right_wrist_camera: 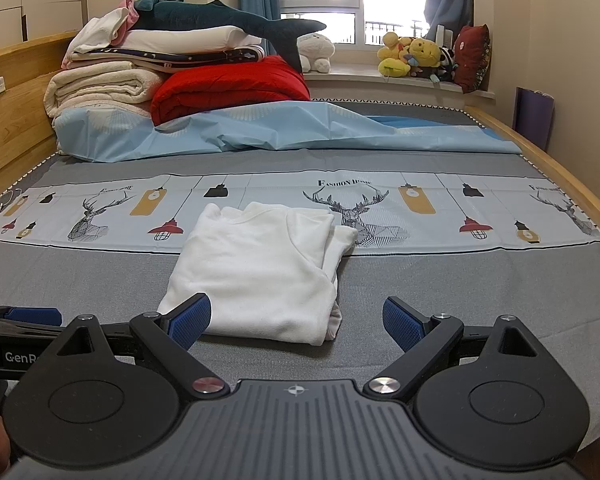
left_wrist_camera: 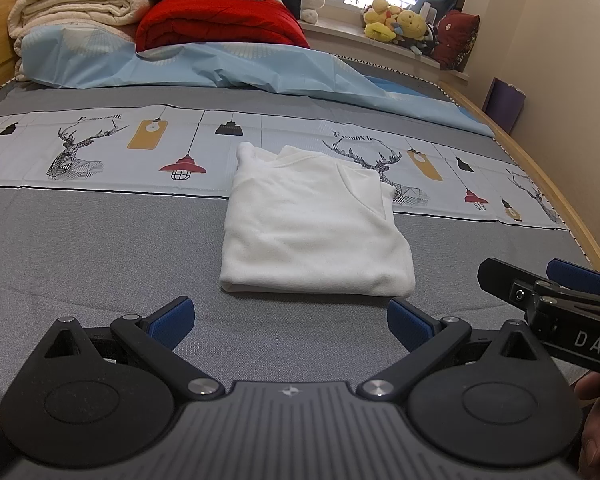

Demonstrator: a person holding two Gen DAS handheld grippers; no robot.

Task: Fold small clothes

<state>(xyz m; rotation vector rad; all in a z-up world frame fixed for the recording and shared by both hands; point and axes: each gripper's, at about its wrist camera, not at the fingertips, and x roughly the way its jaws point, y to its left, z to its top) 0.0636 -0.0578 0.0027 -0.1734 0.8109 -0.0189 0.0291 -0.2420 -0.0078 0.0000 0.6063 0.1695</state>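
A small white garment (left_wrist_camera: 312, 224) lies folded into a rough rectangle on the grey bed sheet (left_wrist_camera: 100, 248); it also shows in the right wrist view (right_wrist_camera: 260, 272). My left gripper (left_wrist_camera: 290, 322) is open and empty, just short of the garment's near edge. My right gripper (right_wrist_camera: 296, 320) is open and empty, near the garment's near right corner, its left blue pad (right_wrist_camera: 192, 318) in front of the cloth. The right gripper also shows at the right edge of the left wrist view (left_wrist_camera: 540, 280). The left gripper shows at the left edge of the right wrist view (right_wrist_camera: 32, 316).
Stacked blankets (right_wrist_camera: 108, 84), a red quilt (right_wrist_camera: 228, 88) and a crumpled blue sheet (right_wrist_camera: 280, 128) lie at the far end of the bed. Plush toys (right_wrist_camera: 412, 56) sit on the windowsill. A wooden bed rail (right_wrist_camera: 572, 184) runs along the right side, a headboard (right_wrist_camera: 16, 120) at left.
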